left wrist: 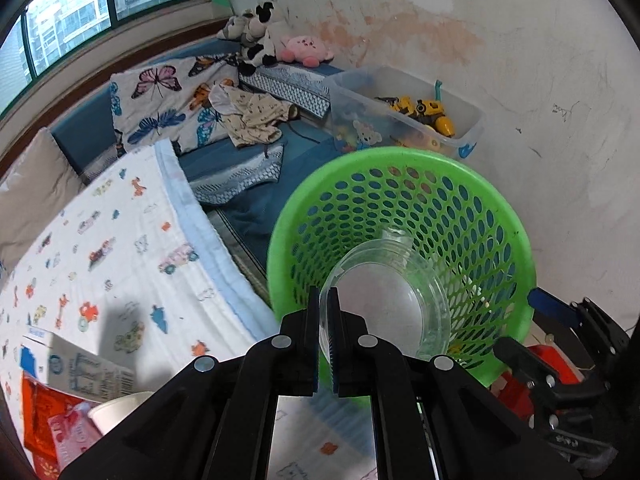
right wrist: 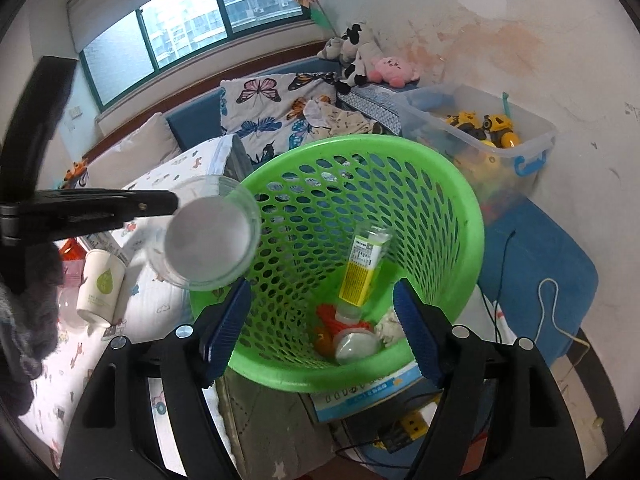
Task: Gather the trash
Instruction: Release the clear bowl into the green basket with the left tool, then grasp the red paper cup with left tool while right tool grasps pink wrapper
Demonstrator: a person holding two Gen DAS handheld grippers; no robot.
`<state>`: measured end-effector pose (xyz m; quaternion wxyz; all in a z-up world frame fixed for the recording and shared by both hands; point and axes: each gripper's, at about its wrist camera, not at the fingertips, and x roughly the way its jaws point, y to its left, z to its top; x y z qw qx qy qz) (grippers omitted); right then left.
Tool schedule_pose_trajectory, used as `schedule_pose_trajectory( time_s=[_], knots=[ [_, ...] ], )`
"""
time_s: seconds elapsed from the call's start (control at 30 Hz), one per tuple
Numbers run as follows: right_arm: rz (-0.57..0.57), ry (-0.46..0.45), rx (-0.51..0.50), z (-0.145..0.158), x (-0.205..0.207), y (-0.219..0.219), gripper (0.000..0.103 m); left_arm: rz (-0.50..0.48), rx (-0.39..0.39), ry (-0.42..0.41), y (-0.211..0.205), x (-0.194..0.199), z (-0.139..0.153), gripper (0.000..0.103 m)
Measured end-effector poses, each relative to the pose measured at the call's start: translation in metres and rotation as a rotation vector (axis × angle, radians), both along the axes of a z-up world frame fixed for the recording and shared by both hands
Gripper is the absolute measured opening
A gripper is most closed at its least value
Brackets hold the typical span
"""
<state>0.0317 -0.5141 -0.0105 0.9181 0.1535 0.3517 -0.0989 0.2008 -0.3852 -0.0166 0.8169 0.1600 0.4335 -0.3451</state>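
My left gripper (left wrist: 324, 297) is shut on the rim of a clear plastic cup (left wrist: 390, 304), which hangs over the near left rim of the green mesh basket (left wrist: 400, 156). From the right wrist view, the same cup (right wrist: 212, 236) sits at the left gripper's tip (right wrist: 166, 204), beside the basket's rim (right wrist: 360, 145). My right gripper (right wrist: 320, 292) is open above the basket's near edge with nothing between its blue pads (right wrist: 230, 320). Inside the basket lie a yellow-labelled bottle (right wrist: 360, 272), an orange scrap (right wrist: 332, 316), a clear lid (right wrist: 356, 345) and crumpled tissue (right wrist: 390, 326).
On the printed bedsheet (left wrist: 120, 240) at the left lie a white paper cup (right wrist: 100, 288), a carton (left wrist: 88, 372) and red wrappers (left wrist: 40, 412). Behind the basket stands a clear toy bin (right wrist: 480, 128). A blue cushion (right wrist: 532, 264) and the stained wall (left wrist: 520, 80) close the right.
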Motion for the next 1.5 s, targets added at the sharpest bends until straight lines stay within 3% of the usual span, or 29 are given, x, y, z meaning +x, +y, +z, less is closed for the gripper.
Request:
schedule_pose_trajectory(
  time_s=[0.1,0.23,0.5,0.83,1.23,1.5],
  knots=[
    [0.001,-0.003,0.003,0.000,-0.004,0.001,0.074,-0.005,-0.006,0.028,-0.007,0.000,-0.008,0.006],
    [-0.003,-0.009,0.014,0.000,-0.010,0.003,0.074,-0.008,-0.018,0.015,-0.009,-0.006,-0.011,0.039],
    [0.012,-0.017,0.029,0.002,-0.020,0.017,0.074,0.011,-0.078,0.014,0.028,-0.016,0.003,0.041],
    [0.079,-0.051,0.048,0.014,-0.018,0.057,0.075,0.104,-0.109,-0.017,0.117,-0.034,0.016,0.046],
    [0.214,-0.060,0.026,0.027,0.007,0.116,0.075,0.294,-0.109,-0.078,0.236,-0.031,0.026,0.052],
    [0.294,-0.067,0.013,0.034,0.022,0.148,0.075,0.453,-0.082,-0.098,0.305,-0.002,0.026,0.055]
  ],
)
